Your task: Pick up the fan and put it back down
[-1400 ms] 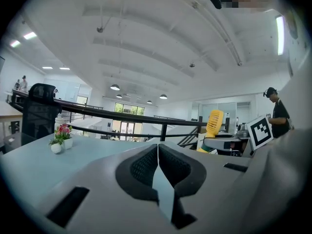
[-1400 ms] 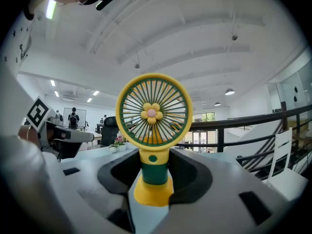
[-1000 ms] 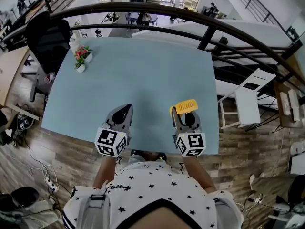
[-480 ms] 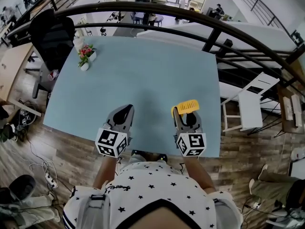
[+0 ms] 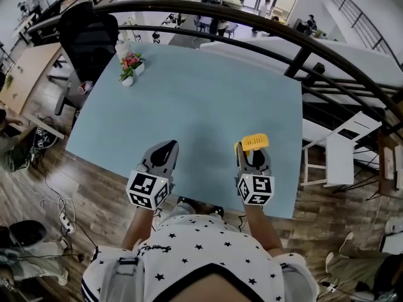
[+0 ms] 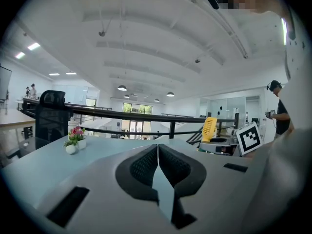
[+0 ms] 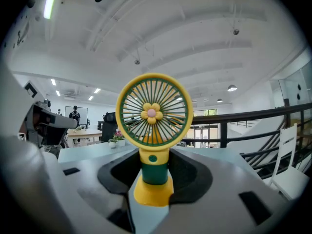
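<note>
The right gripper (image 7: 153,168) is pinching the fan (image 7: 153,115) by its green stem, just above the yellow foot, and is carrying it upright with the grille facing back along the jaws. In the head view the fan (image 5: 252,142) is sitting over the table (image 5: 201,93) close to its near edge, toward the near right corner. Whether the foot is touching the surface yet I cannot tell. The left gripper (image 6: 158,161), its jaws pressed together on nothing, is waiting by the same near edge, well apart from the fan. The step in hand is probably the setting down. Doing it well is a matter of bringing the foot down flat, holding the stem vertical, and spreading the jaws only once the foot is bearing fully. Being so near the edge is the risk, while the flower pot (image 5: 129,68) at the far left corner is posing none.
</note>
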